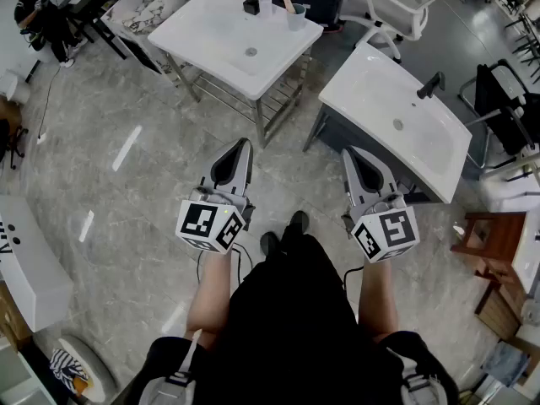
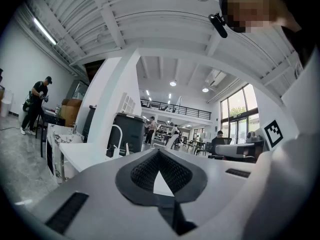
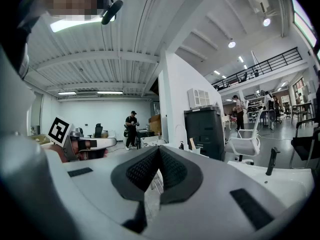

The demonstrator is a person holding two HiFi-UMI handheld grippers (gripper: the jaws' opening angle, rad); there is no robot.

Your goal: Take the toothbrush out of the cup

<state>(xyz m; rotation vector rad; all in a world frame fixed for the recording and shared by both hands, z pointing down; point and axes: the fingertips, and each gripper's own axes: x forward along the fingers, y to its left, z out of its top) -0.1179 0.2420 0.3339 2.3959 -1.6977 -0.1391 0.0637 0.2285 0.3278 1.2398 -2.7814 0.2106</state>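
Observation:
A clear cup (image 1: 295,17) with a tan toothbrush (image 1: 288,1) standing in it sits at the far edge of a white sink table (image 1: 211,36), well ahead of me. Both grippers hover over the floor, far short of it. My left gripper (image 1: 245,142) is shut and holds nothing; in its own view the black pads meet at the tip (image 2: 159,150). The jaws of my right gripper (image 1: 347,152) are likewise closed and empty (image 3: 159,147). The right gripper view shows the cup (image 3: 196,149) small in the distance, just right of the jaw tips.
A second white sink table (image 1: 371,116) with a black faucet (image 1: 430,84) stands at the right, close to the right gripper. A white office chair (image 1: 405,11) is behind it. A person (image 1: 38,15) works at far left. A wooden stool (image 1: 489,234) is at the right.

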